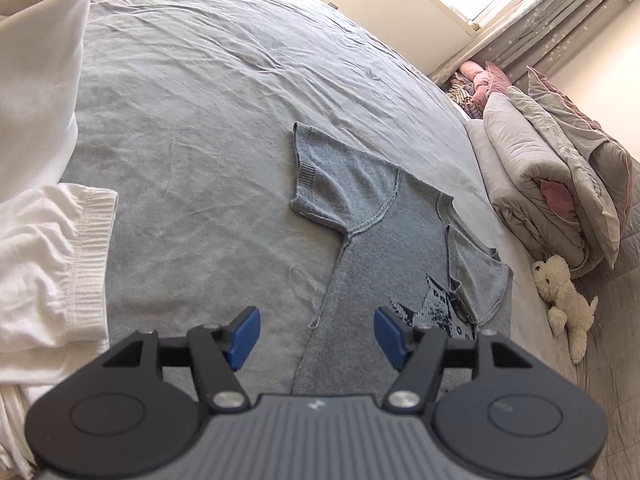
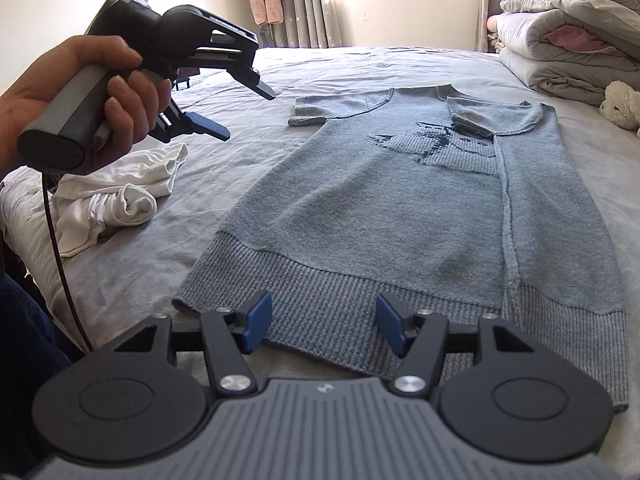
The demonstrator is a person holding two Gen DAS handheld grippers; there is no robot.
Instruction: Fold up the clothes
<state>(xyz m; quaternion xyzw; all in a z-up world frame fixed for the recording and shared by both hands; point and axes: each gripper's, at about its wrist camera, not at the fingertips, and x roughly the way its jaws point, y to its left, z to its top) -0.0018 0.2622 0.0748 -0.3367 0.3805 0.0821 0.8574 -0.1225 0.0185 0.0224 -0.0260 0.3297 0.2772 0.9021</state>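
Lettering shows nowhere legible; the only mark is a dark knitted figure on the grey knit top (image 2: 360, 184), which lies flat on the bed (image 1: 192, 92) with its right side and sleeve folded inward. Wrinkled grey sheet covers that bed, with folded quilts (image 1: 532, 176), a white plush toy (image 1: 564, 300) and curtains by a bright window. Only the right wrist view shows the hand (image 2: 68, 92) holding the left gripper (image 2: 248, 114) above white clothes (image 2: 116, 192), while the right gripper (image 2: 324, 326) hangs over the ribbed hem; both claws gape, empty.
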